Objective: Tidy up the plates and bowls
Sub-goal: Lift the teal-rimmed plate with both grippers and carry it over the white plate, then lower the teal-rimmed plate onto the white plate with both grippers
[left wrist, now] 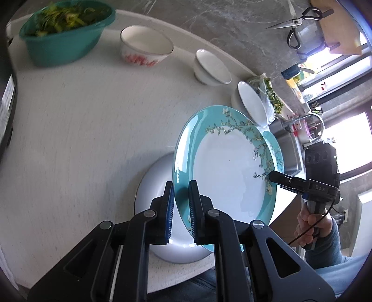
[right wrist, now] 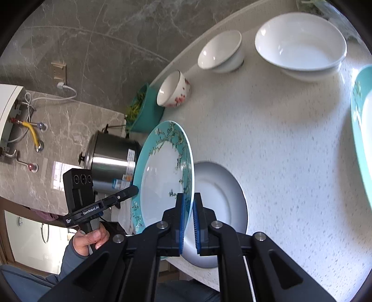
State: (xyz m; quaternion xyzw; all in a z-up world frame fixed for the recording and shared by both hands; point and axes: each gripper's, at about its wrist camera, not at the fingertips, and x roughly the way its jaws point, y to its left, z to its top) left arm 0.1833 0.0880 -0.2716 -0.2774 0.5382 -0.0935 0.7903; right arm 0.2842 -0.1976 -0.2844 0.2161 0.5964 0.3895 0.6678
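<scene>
A home kitchen: a pale speckled round table [right wrist: 290, 144] set with bowls, grey marble-look walls, a steel sink [left wrist: 289, 148] with faucet, a stainless cooking pot [right wrist: 111, 158], scissors [left wrist: 295, 22] hung up, and a wall-mounted water heater [right wrist: 9, 109].

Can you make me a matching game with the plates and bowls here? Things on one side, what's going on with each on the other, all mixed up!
Things
1. teal-rimmed round china plate with blossom branches
2. plain white round plate
3. teal plastic basin
4. white china bowl with red flowers

States
A. full of green leaves
B. tilted, pinched by the left gripper and the right gripper
C. flat on the pale table
D. empty, beside the basin

Pairs: 1-B, 2-C, 3-A, 4-D
</scene>
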